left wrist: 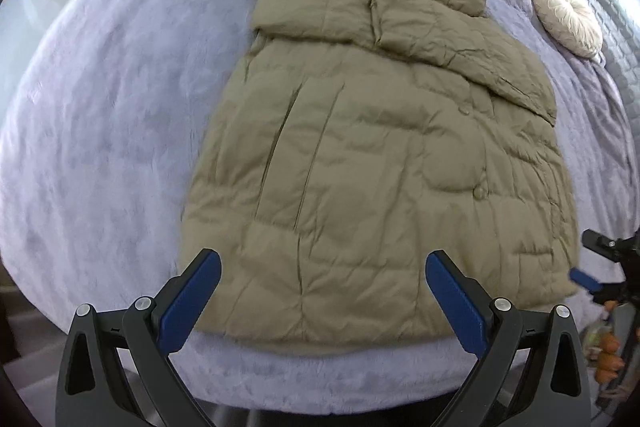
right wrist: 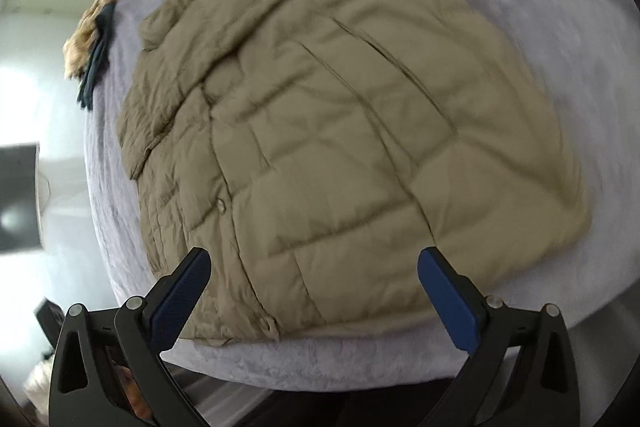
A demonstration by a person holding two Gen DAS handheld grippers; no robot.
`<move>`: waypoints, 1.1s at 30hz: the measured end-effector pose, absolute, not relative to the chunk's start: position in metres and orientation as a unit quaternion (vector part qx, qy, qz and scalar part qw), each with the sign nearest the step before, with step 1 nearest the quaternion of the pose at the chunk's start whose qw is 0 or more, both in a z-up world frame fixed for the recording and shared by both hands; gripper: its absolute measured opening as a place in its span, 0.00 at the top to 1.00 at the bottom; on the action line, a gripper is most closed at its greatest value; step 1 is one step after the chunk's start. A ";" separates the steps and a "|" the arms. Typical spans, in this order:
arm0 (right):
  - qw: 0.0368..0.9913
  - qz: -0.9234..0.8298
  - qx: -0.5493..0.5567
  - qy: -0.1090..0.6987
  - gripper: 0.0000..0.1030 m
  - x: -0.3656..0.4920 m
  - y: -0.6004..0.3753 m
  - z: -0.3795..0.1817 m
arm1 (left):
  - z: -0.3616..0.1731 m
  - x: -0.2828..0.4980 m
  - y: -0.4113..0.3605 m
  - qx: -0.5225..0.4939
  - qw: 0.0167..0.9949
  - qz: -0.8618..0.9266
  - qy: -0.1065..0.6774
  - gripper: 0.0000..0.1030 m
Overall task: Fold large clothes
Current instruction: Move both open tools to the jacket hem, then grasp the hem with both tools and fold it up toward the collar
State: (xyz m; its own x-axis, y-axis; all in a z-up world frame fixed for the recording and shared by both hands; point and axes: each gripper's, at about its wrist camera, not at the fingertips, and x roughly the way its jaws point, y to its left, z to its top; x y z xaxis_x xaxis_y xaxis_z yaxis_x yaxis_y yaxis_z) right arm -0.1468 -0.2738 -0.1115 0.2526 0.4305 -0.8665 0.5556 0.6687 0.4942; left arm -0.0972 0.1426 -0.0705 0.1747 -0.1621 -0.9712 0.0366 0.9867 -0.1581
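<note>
A large khaki puffer jacket (left wrist: 360, 155) lies flat on a lilac bed cover (left wrist: 100, 147), with its sleeves folded in over its upper part and its hem toward me. It also shows in the right wrist view (right wrist: 340, 131). My left gripper (left wrist: 322, 267) is open and empty, hovering over the hem. My right gripper (right wrist: 314, 267) is open and empty above the hem near the snap buttons. The right gripper's blue fingertip (left wrist: 584, 279) shows at the jacket's right hem corner in the left wrist view.
A round cream cushion (left wrist: 566, 15) and a grey quilted pillow (left wrist: 608, 11) lie at the far right of the bed. A dark garment with a fur trim (right wrist: 94, 39) lies beyond the jacket's collar. The bed's front edge (left wrist: 320, 379) is just below the hem.
</note>
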 end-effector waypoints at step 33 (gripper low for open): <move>0.606 -0.129 0.624 0.476 0.00 -0.251 -0.304 -0.176 | -0.184 -0.153 0.191 -0.307 0.634 -0.147 0.694 0.01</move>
